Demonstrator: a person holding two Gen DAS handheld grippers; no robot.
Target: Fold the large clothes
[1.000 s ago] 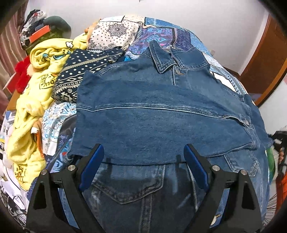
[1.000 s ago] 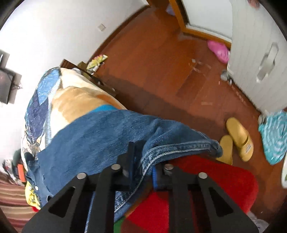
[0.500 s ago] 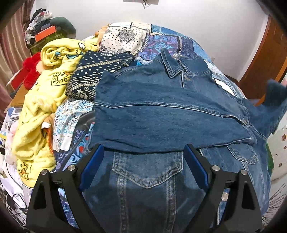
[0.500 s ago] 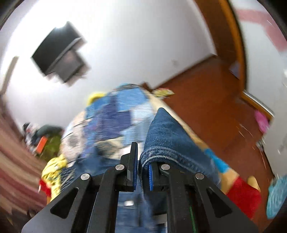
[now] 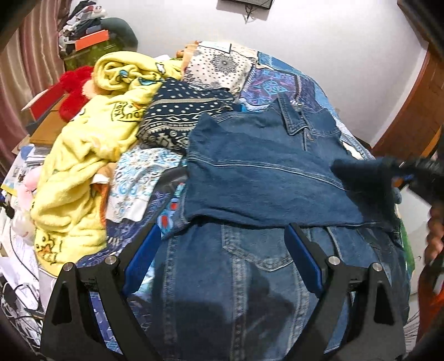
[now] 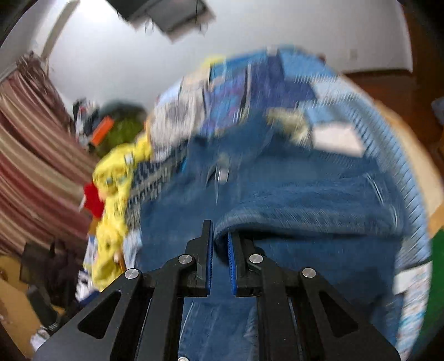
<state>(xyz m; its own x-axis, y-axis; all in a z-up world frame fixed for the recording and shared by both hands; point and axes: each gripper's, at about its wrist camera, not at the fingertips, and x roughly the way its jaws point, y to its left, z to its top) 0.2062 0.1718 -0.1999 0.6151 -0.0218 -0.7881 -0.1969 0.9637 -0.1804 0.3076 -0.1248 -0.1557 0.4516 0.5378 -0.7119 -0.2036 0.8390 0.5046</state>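
denim jacket point(image 5: 266, 177) fills centre frame, spread on the patchwork quilt point(image 5: 277, 80). step: second sleeve fold. right gripper point(image 6: 220, 241) pinches the sleeve point(image 6: 305, 213), carrying it over the body; view blurred. left gripper point(image 5: 222, 250) spread wide, holding nothing, lower frame. next: lay sleeve flat, let go.

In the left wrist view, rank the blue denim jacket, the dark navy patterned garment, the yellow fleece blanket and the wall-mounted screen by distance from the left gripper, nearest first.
1. Blue denim jacket: directly under the open left gripper.
2. Dark navy patterned garment: ahead, left of centre.
3. Yellow fleece blanket: far left; too close to call against the navy garment.
4. Wall-mounted screen: top, on the far wall.
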